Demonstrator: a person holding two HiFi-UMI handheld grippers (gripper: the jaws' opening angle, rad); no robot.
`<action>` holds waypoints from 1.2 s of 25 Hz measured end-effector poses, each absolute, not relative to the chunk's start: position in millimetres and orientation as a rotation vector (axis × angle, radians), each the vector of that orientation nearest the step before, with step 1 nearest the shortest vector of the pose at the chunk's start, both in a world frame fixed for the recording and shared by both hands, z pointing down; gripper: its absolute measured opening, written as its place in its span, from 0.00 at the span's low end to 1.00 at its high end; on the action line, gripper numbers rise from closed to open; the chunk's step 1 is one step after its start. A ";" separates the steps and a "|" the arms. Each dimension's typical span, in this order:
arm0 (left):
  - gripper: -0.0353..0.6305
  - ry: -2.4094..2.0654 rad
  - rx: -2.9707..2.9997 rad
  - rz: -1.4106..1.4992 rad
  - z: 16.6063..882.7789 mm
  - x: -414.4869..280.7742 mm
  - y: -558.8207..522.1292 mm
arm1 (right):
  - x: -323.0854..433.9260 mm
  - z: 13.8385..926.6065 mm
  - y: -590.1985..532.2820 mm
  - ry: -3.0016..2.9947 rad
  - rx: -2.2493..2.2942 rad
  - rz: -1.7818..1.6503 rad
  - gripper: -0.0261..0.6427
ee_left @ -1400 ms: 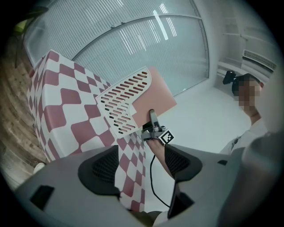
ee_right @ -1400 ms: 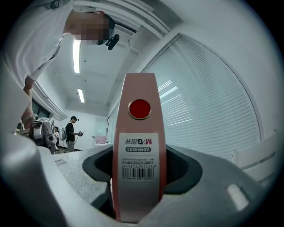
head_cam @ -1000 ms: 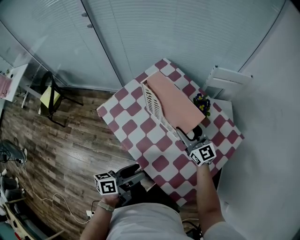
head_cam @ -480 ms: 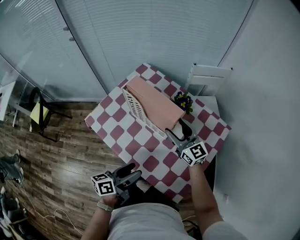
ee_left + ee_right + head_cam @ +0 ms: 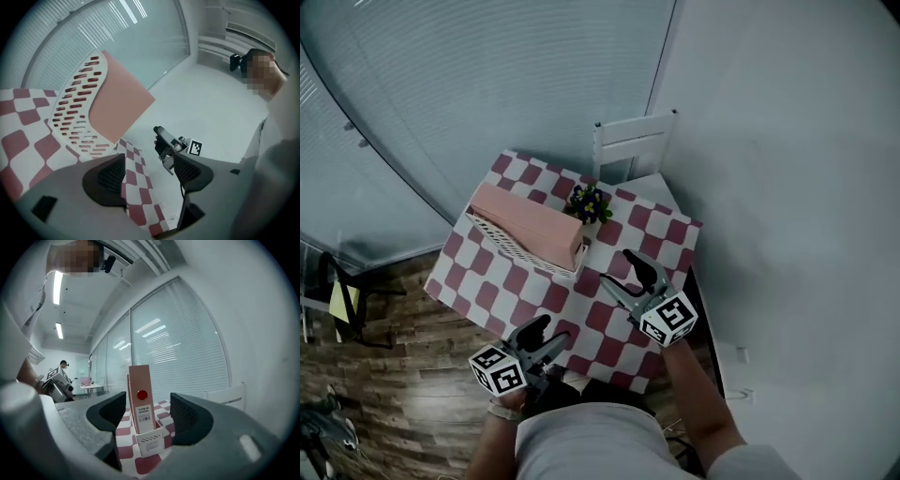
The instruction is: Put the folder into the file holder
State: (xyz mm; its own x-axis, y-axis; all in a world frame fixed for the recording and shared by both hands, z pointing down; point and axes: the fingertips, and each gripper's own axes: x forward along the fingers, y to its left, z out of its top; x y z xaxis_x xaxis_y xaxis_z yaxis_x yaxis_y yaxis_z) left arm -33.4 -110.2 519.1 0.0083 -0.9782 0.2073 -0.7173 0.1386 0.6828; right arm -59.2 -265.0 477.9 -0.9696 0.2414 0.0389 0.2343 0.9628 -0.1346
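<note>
Salmon-pink cardboard folder — upright inside white slotted plastic file holder, on red-and-white checked table. Small pot of purple and yellow flowers just beside holder's end; white slatted chair behind table. Right gripper over table, near holder, aimed at folder spine — jaws apart, nothing clamped. Left gripper at table's near edge, jaws spread, empty.
</note>
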 end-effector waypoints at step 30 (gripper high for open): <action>0.52 -1.803 2.085 -0.210 407.7 -54.4 -189.7 | 79.8 416.6 -264.0 -3.034 0.379 0.290 0.35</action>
State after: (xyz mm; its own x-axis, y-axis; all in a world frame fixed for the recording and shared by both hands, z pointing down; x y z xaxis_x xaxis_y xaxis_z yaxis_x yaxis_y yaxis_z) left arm -54.4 -189.7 407.7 0.1678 -0.9773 0.1297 -0.9214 -0.1087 0.3730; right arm 79.8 -264.0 416.6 -0.9672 -0.2366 0.0926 -0.2498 0.9518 -0.1778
